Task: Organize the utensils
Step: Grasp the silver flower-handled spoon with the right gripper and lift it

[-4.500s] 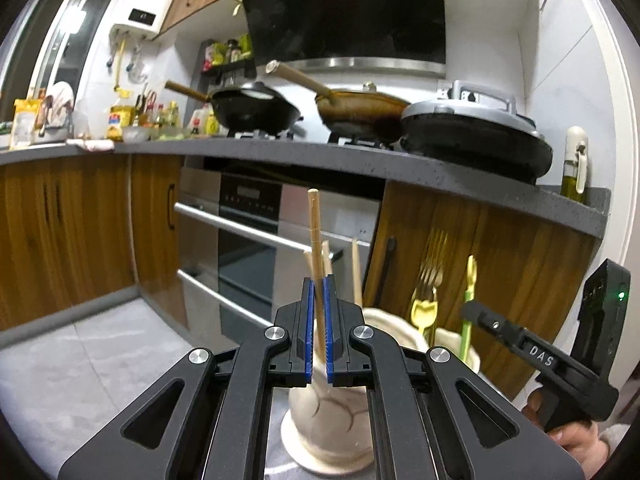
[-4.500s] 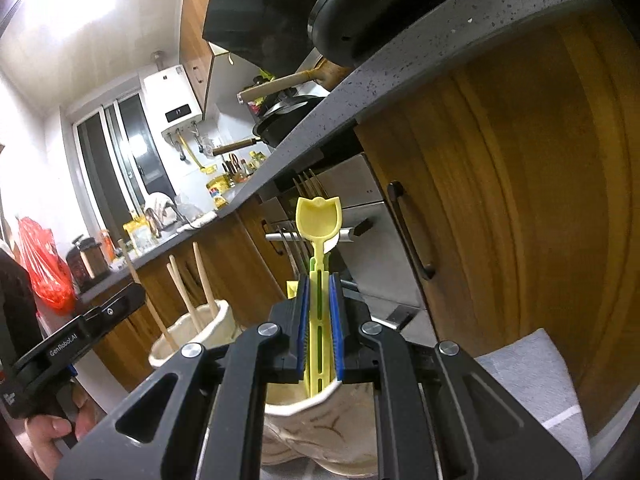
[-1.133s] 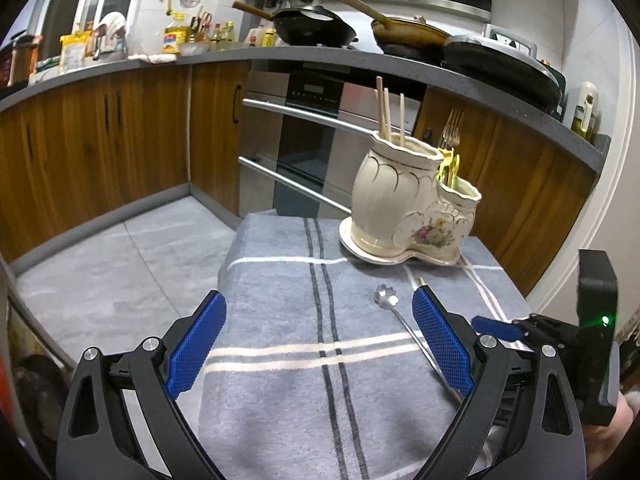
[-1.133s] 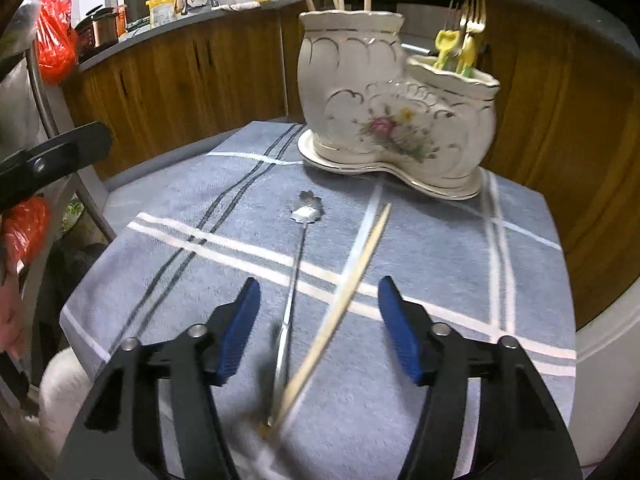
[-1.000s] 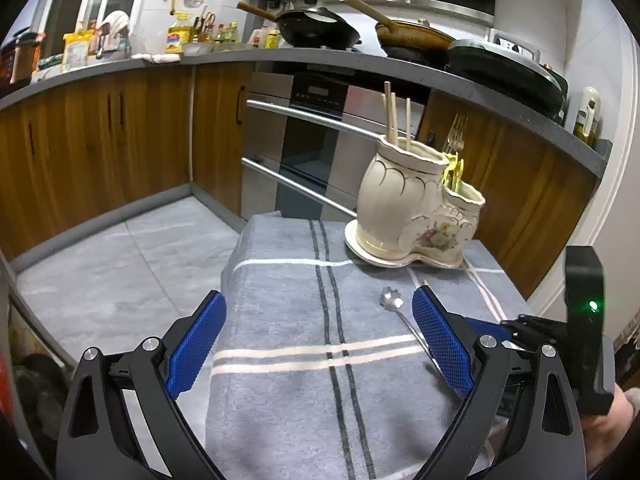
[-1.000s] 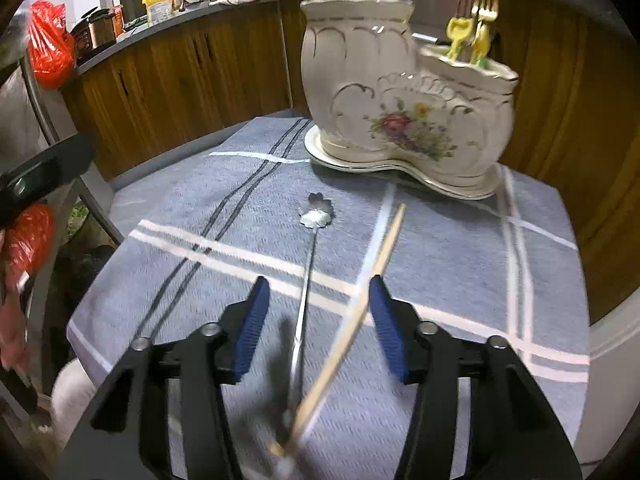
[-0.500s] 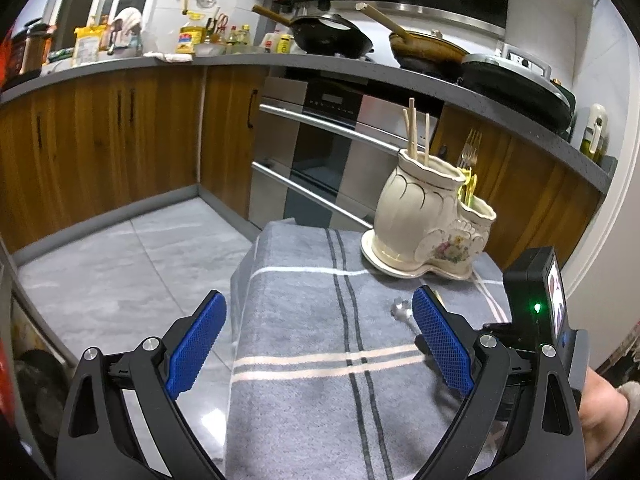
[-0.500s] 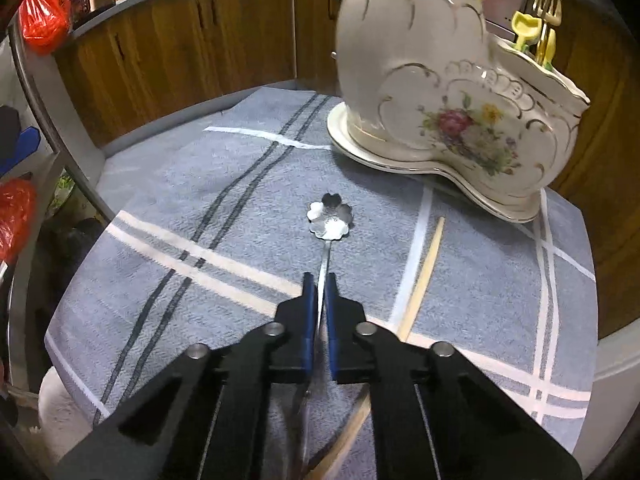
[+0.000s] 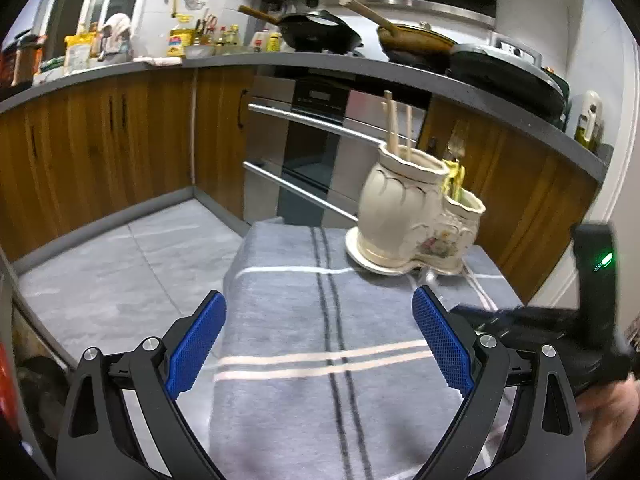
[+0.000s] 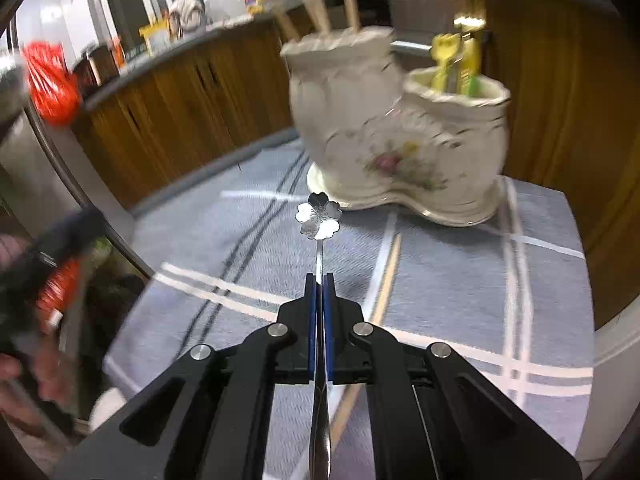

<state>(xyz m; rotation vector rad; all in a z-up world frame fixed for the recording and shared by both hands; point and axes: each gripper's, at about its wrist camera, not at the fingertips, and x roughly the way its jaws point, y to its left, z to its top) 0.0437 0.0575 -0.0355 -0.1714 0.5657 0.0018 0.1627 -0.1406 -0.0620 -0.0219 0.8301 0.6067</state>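
Both wrist cameras looked down along their fingers; the right sat nearer the shared ceramic holder (image 9: 412, 216) (image 10: 396, 128).

A polished metal spoon (image 10: 319, 216) gleams above a matt woven grey cloth (image 10: 440, 280), beside a bare wooden chopstick (image 10: 386, 280) and a glossy glazed ceramic holder (image 10: 400, 136).

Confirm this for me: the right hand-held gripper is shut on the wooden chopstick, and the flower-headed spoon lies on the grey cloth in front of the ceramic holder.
Not right: the two are swapped. In the right wrist view the right hand-held gripper is shut on the flower-headed spoon, and the wooden chopstick lies on the grey cloth in front of the ceramic holder.
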